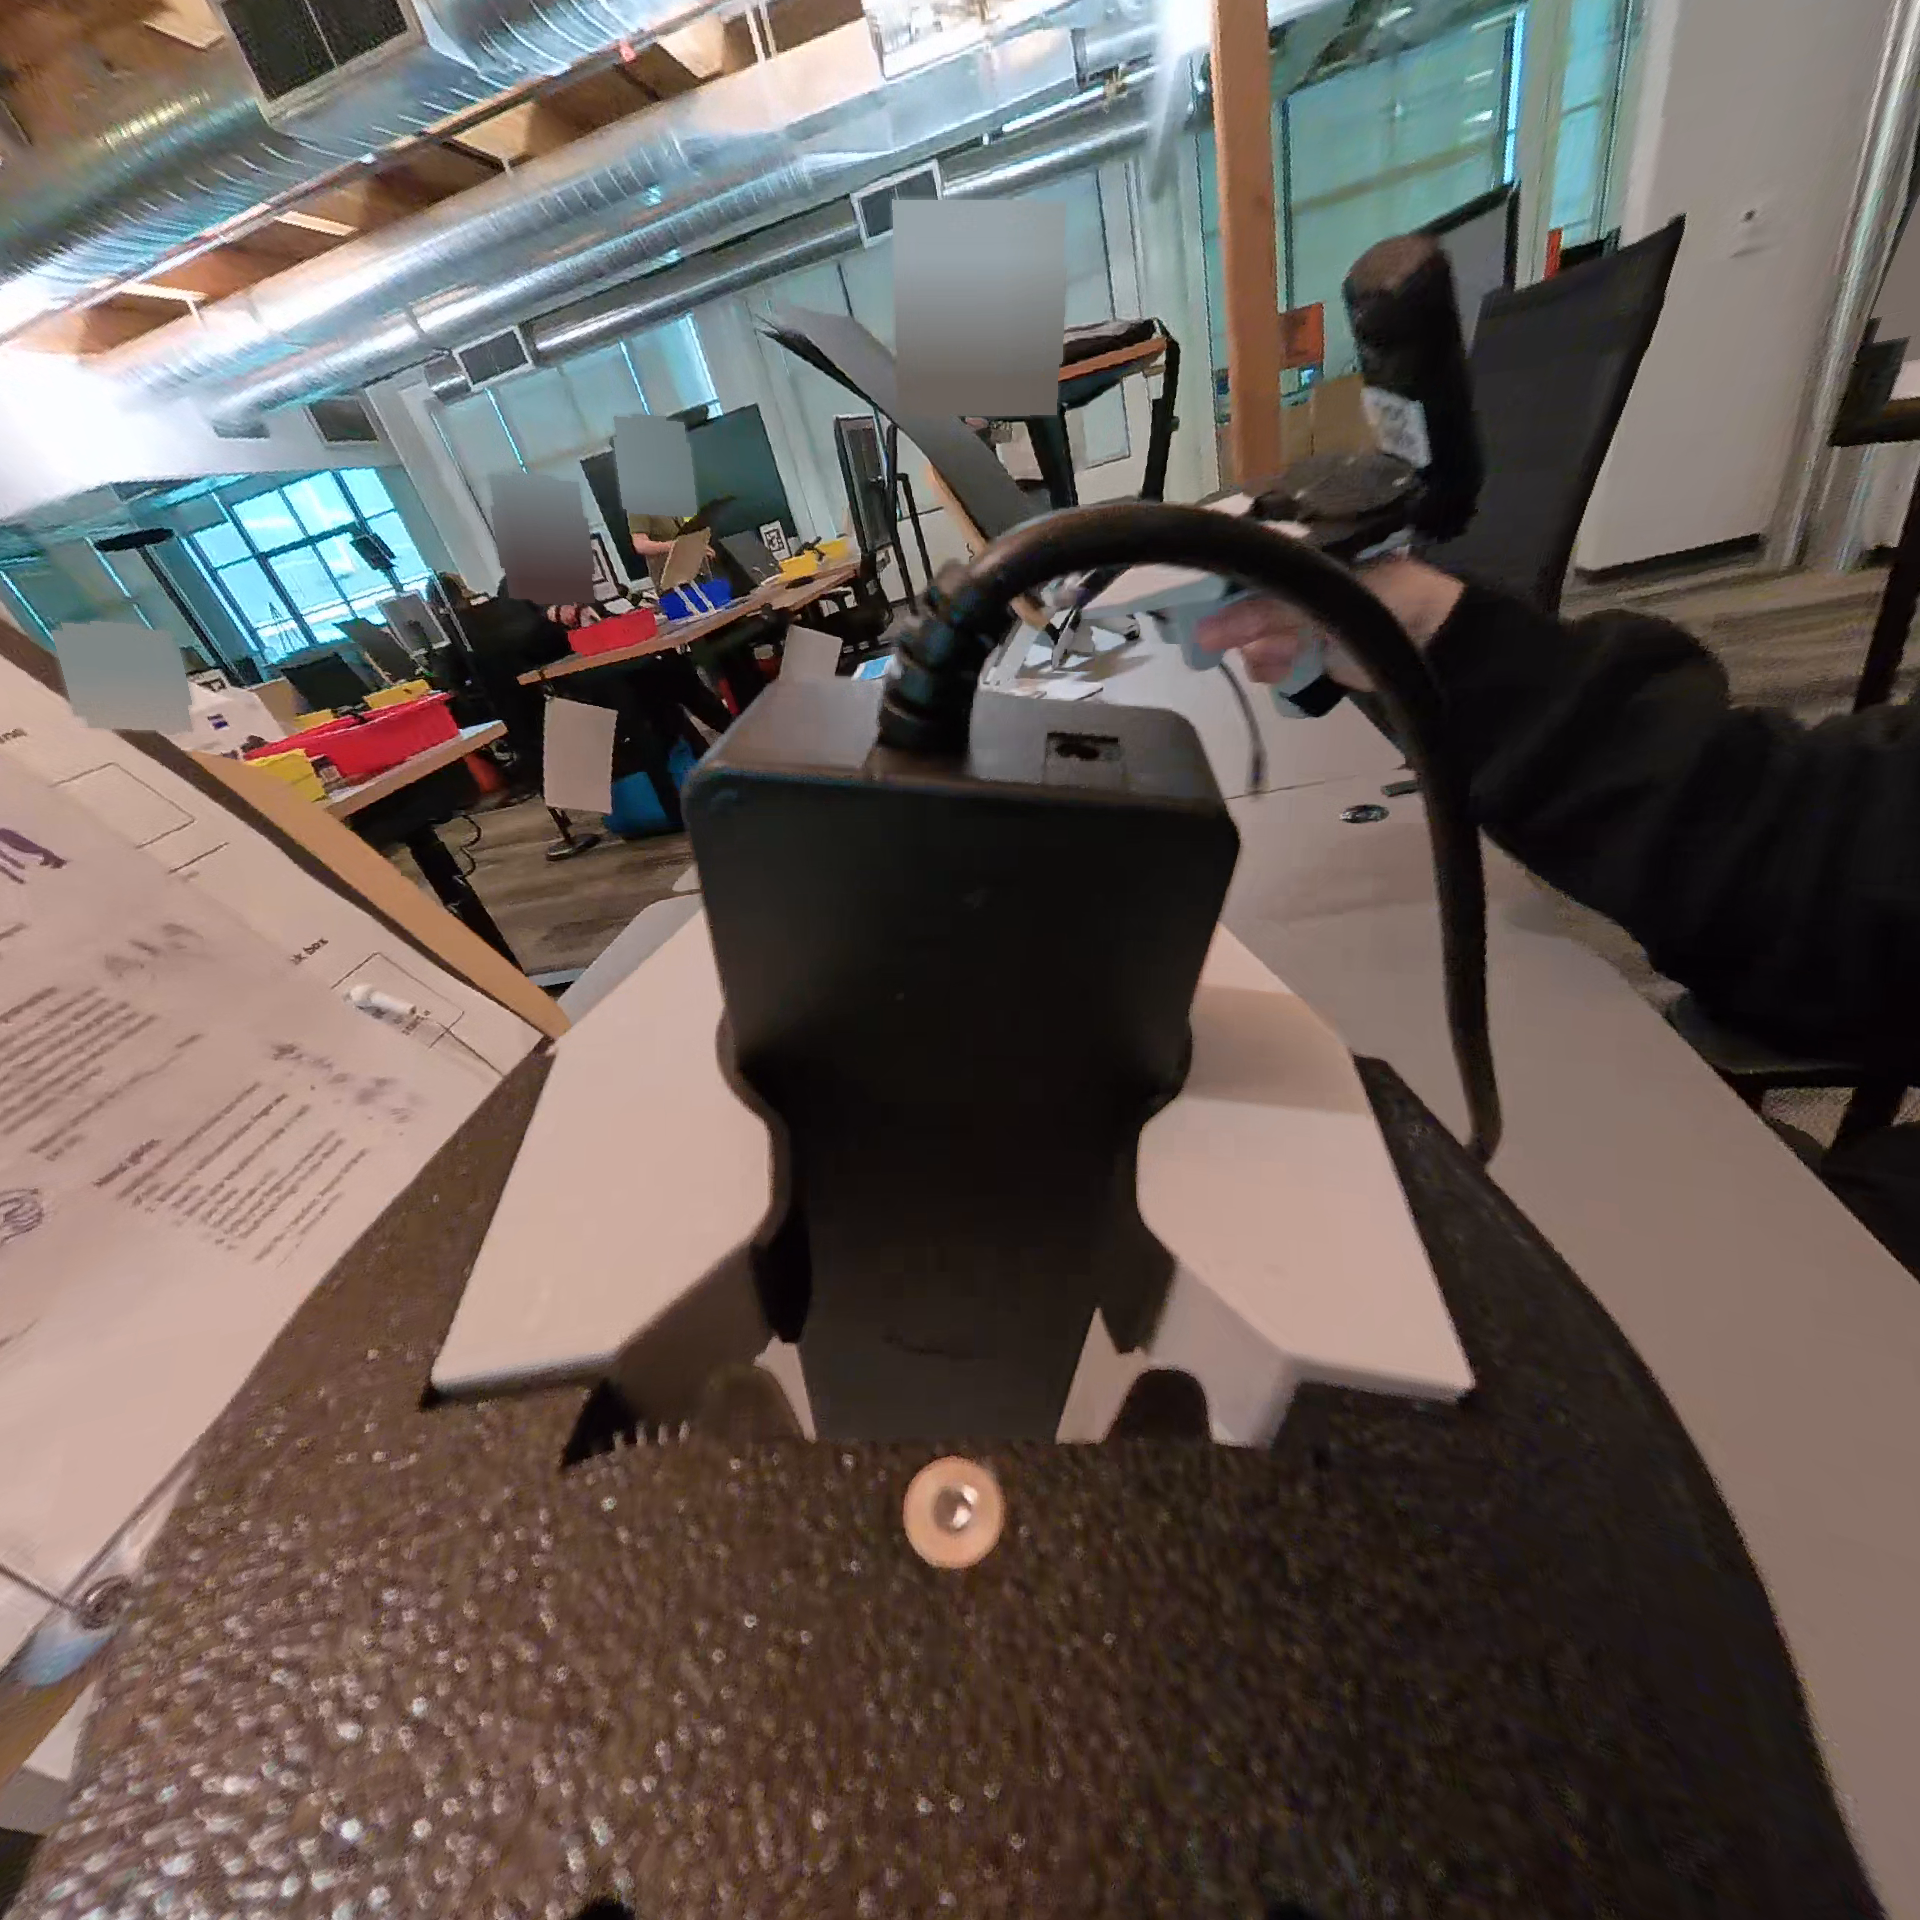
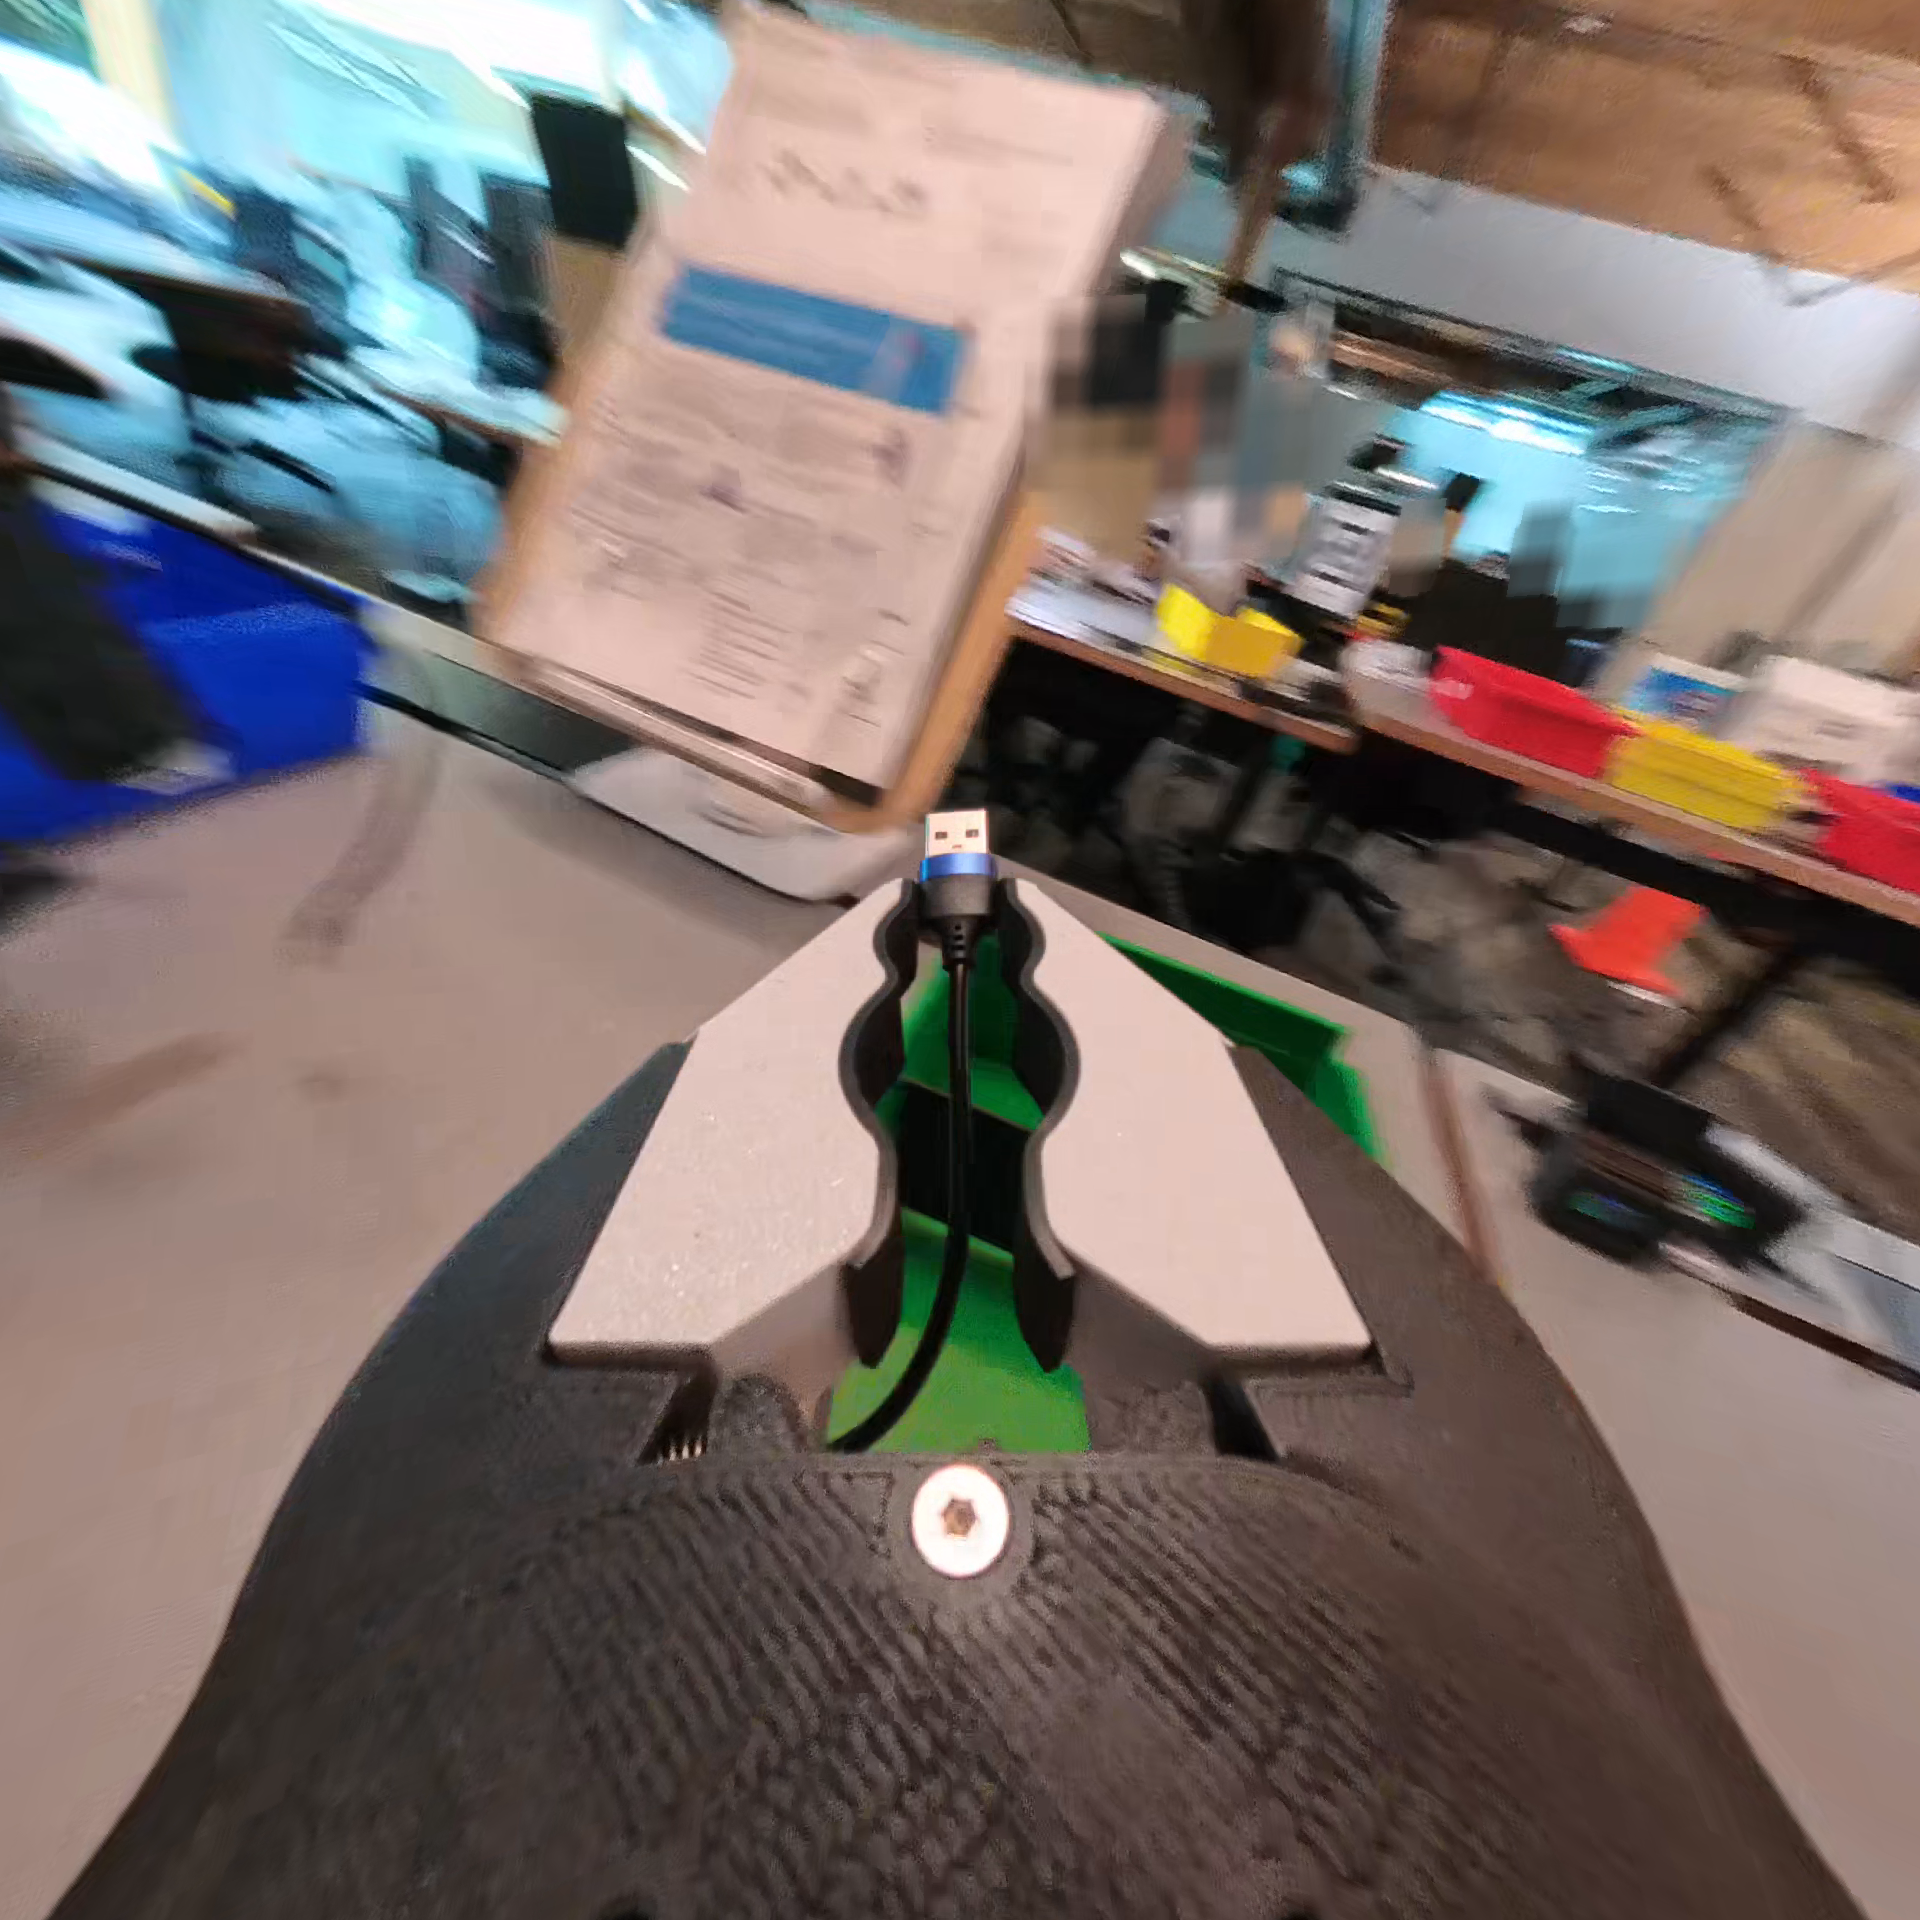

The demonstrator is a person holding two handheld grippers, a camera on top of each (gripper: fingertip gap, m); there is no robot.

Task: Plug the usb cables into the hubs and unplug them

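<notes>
A green tray (image 2: 1236,1023) is seen beneath the right gripper (image 2: 958,894), pinched on a USB plug (image 2: 958,857); a black hub (image 1: 961,935) is clamped upright by the left gripper (image 1: 961,1023).

Black hub (image 1: 961,997) hides left gripper (image 1: 961,1226) fingertips and tabletop behind it. Hub cable (image 1: 1455,883), right of hub, drops out of sight past gripper body. Printed sheet (image 1: 156,1091), left of hub, cut by frame edge. In right wrist view, everything beyond USB plug (image 2: 958,844) motion-blurred; cable (image 2: 951,1195) behind plug vanishes under gripper body; green tray (image 2: 1226,1029) mostly covered by fingers (image 2: 1153,1174).
</notes>
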